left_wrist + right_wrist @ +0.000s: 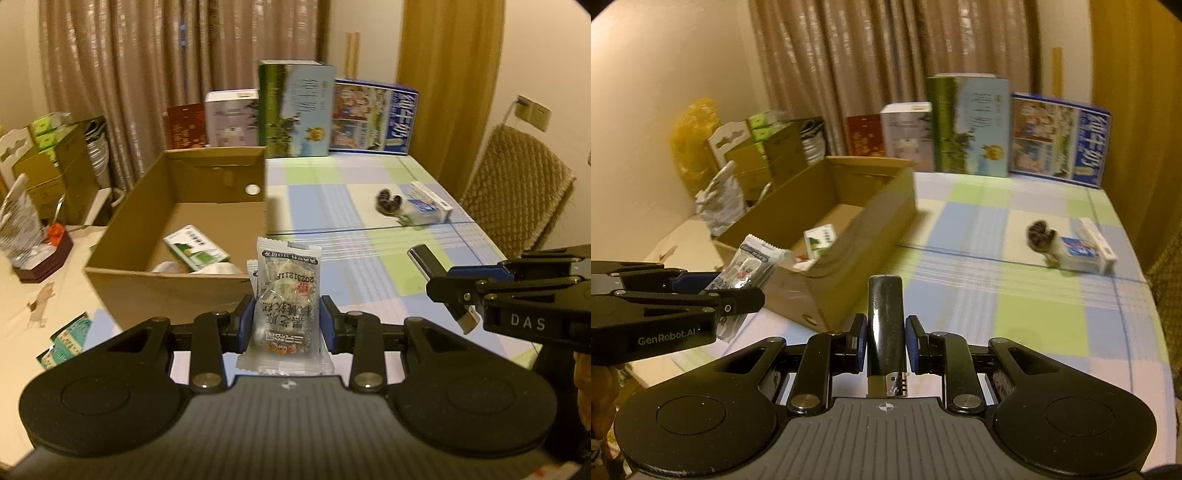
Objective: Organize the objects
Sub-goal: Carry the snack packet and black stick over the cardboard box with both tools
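Note:
My left gripper point(287, 325) is shut on a clear snack packet point(286, 295) with dark print, held just in front of the near wall of an open cardboard box point(166, 291). The packet also shows in the right wrist view point(750, 266). My right gripper point(885, 343) is shut on a dark lighter point(885, 317), held above the checked tablecloth to the right of the box point(864, 251). The lighter's tip shows in the left wrist view point(421, 254). Inside the box lies a green and white carton point(195, 247).
A white and blue small box point(430, 203) and a dark furry object point(388, 201) lie at the table's right. Tall cartons point(295, 110) stand along the far edge. A woven chair point(517, 192) is at the right. Clutter and boxes point(51, 158) sit at left.

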`<state>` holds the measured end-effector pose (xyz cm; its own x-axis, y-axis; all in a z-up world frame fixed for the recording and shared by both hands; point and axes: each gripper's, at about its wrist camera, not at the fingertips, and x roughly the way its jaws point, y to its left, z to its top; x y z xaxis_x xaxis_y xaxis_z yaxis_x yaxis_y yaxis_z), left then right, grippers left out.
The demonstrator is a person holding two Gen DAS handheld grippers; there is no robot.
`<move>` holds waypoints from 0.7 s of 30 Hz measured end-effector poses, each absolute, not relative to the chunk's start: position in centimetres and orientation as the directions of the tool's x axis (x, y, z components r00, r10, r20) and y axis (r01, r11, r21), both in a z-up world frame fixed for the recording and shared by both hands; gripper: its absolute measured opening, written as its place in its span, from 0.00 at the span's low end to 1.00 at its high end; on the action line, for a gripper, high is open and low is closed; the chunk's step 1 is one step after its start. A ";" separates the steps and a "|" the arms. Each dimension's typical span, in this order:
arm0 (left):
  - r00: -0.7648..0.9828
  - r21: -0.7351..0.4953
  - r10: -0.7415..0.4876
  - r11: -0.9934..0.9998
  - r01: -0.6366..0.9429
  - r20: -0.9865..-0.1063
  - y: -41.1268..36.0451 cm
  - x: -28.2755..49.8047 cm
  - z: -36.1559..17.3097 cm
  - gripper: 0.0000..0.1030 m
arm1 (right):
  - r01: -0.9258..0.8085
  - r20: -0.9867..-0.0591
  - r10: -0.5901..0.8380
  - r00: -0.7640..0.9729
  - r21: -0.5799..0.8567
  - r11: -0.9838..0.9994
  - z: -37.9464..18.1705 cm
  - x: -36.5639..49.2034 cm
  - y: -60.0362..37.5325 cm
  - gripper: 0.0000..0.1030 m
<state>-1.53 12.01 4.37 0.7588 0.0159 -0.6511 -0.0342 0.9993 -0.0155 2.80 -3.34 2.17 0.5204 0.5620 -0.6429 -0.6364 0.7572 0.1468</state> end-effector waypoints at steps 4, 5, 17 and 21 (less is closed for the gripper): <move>0.756 -0.015 0.042 0.998 -0.068 -0.653 13.9 -2.0 4.7 0.31 | -0.671 -0.638 0.584 0.501 0.140 0.729 2.3 2.6 -1.2 0.18; 0.755 -0.014 0.049 0.997 -0.077 -0.653 14.3 -2.1 4.7 0.31 | -0.679 -0.637 0.590 0.496 0.139 0.721 2.3 2.6 -0.7 0.18; 0.756 -0.021 0.089 0.991 -0.134 -0.648 17.6 -2.8 5.3 0.31 | -0.728 -0.638 0.615 0.463 0.122 0.674 2.2 2.4 3.1 0.18; 0.755 -0.022 0.090 0.990 -0.138 -0.649 18.0 -2.6 5.2 0.31 | -0.730 -0.643 0.613 0.460 0.119 0.673 2.0 2.7 3.6 0.18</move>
<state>-2.61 18.04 5.18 0.7552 0.0905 -0.6493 -0.1375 0.9903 -0.0219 2.69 3.61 2.04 0.4597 0.6129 -0.6427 -0.7303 0.6726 0.1191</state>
